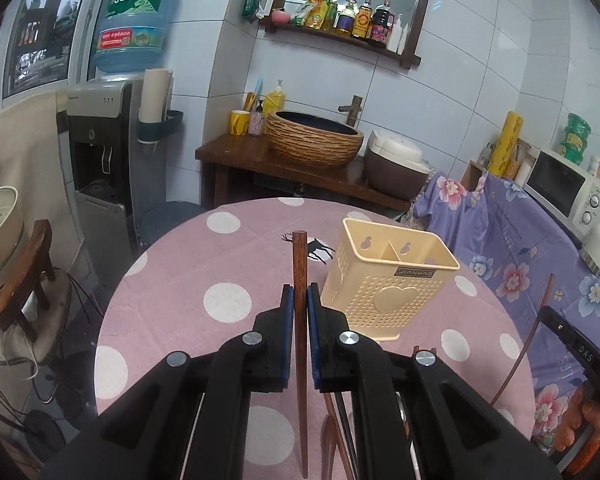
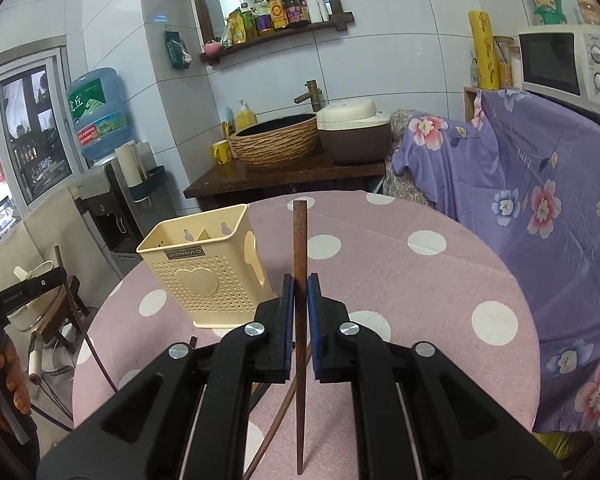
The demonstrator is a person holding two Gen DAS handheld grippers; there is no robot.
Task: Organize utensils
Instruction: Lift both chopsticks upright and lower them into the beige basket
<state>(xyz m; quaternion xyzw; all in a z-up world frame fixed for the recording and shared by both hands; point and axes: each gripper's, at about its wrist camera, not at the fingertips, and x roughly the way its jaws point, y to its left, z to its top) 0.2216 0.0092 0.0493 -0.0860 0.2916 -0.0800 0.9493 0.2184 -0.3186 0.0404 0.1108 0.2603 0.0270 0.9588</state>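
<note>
Nearest the lens, left gripper is clamped on a dark wooden chopstick, blue pads tight on both sides, thick end poking up past the tips. More utensils lie on the table under it, partly hidden. Right gripper does the same w/ a 2nd chopstick, squeezed shut on it. Bit further on, the cream utensil holder stands upright on the pink polka-dot tablecloth, btw the two grippers. Behind that, a woven basin on a dark wood stand.
</note>
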